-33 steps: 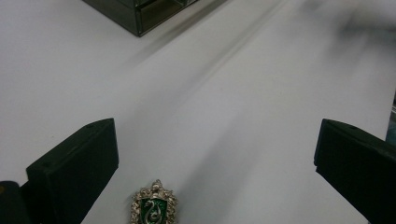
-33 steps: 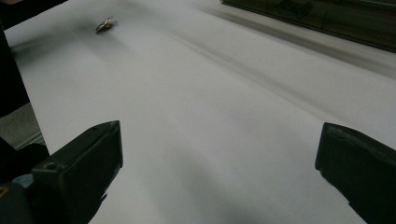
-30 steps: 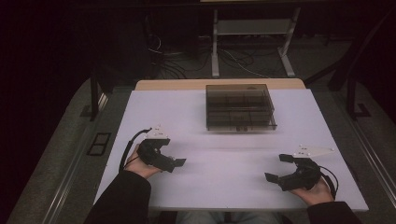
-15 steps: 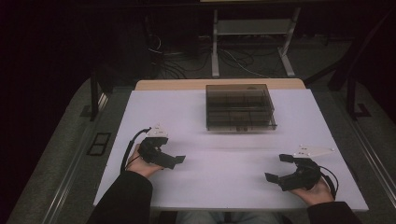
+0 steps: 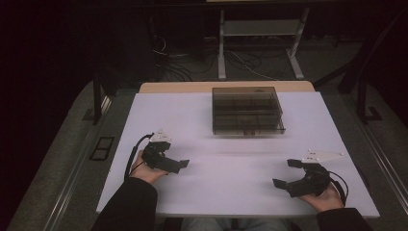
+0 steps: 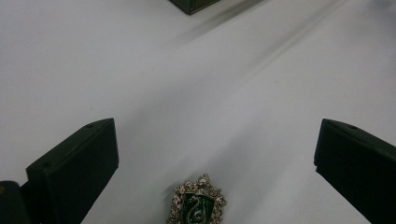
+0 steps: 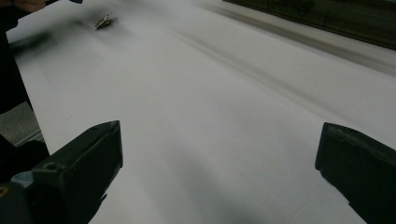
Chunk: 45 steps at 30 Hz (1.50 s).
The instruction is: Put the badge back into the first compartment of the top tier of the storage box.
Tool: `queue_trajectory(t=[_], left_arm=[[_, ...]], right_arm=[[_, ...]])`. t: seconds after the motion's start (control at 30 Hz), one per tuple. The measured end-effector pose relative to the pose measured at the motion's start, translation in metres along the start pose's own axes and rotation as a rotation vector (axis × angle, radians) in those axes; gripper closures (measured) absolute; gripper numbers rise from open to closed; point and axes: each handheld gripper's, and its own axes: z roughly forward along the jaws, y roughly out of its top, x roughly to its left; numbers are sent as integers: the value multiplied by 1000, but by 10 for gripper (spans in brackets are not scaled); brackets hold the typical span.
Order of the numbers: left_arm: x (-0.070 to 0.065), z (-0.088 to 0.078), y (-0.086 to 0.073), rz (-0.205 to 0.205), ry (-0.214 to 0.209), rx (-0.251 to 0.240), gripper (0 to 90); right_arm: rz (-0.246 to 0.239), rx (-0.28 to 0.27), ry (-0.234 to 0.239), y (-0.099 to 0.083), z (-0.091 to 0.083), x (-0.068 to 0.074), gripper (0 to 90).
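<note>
A small green and silver crest badge (image 6: 196, 207) lies flat on the white table (image 5: 231, 159), between the jaws of my left gripper (image 6: 217, 140). That gripper (image 5: 179, 164) is open, low over the table's left front, and touches nothing. The badge (image 7: 103, 21) also appears far off in the right gripper view. My right gripper (image 5: 286, 174) is open and empty at the right front, its jaws wide apart (image 7: 219, 144) over bare table.
A dark see-through box with compartments (image 5: 248, 110) stands at the middle back of the table; its corner (image 6: 191, 4) and side (image 7: 327, 18) show in the gripper views. Beyond the table are a floor with cables and a metal stand (image 5: 260, 29).
Hardly anything: both grippers stay open in about the same places over the table.
</note>
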Motion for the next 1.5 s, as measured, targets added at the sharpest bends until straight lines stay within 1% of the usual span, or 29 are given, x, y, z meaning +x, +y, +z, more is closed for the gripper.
queue_trajectory(t=[0.03, 0.07, 0.17, 0.27, 0.3, 0.33, 0.37, 0.4, 0.47, 0.5, 0.63, 0.67, 0.8, 0.83, 0.97, 1.07, 1.27, 1.3, 1.33, 1.37, 1.4, 1.5], left_arm=[[0, 0, 0, 6, 0, 3, 0], [0, 1, -1, 2, 1, 3, 0], [0, 1, -1, 6, -4, 3, 0], [1, 2, -1, 17, -7, 14, 0], [0, 2, -2, 11, -8, 14, 0], [1, 2, -2, 23, -9, 23, 0], [1, 3, -3, 16, -11, 23, 0], [2, 3, -4, 23, -13, 27, 0], [2, 4, -6, 17, -15, 33, 0], [3, 4, -7, 23, -15, 40, 0], [4, 4, -9, 22, -22, 49, 0], [5, 5, -11, 30, -25, 59, 0], [5, 6, -13, 43, -29, 73, 0], [5, 6, -14, 50, -30, 83, 0], [5, 6, -16, 64, -36, 94, 0], [6, 6, -17, 80, -39, 102, 21], [6, 6, -20, 94, -47, 116, 48], [6, 6, -20, 94, -47, 116, 64], [6, 6, -20, 103, -49, 115, 83], [6, 6, -20, 111, -46, 121, 83], [5, 6, -21, 129, -44, 121, 129], [6, 7, -22, 133, -41, 128, 160]], right_arm=[[0, 0, 0, 0, 0, 0, 5], [0, 2, 1, 0, 0, 0, 5], [-1, 3, 3, 0, 1, 0, 5], [-1, 4, 4, 0, 1, 0, 5], [-1, 4, 4, 0, 1, 0, 5], [-3, 5, 3, 0, 1, 0, 5], [-4, 5, 4, 0, 1, 0, 5], [-4, 5, 4, 0, 1, 0, 5], [-2, 9, 6, 0, 2, 0, 5], [-3, 9, 6, 0, 2, 0, 5], [-2, 14, 9, 0, 2, 1, 5], [-3, 14, 10, 0, 2, 1, 5], [-2, 17, 11, -1, 3, 1, 5], [-2, 17, 11, -1, 3, 1, 5], [-8, 19, 11, -1, 3, 1, 5], [-8, 21, 13, -1, 4, 1, 5], [-8, 23, 14, -1, 4, 1, 5], [-6, 24, 15, -1, 4, 1, 5], [-6, 24, 15, -1, 4, 1, 5], [-6, 24, 15, -1, 4, 1, 5], [-7, 24, 15, -1, 4, 1, 5], [-6, 25, 15, -1, 4, 1, 5]])
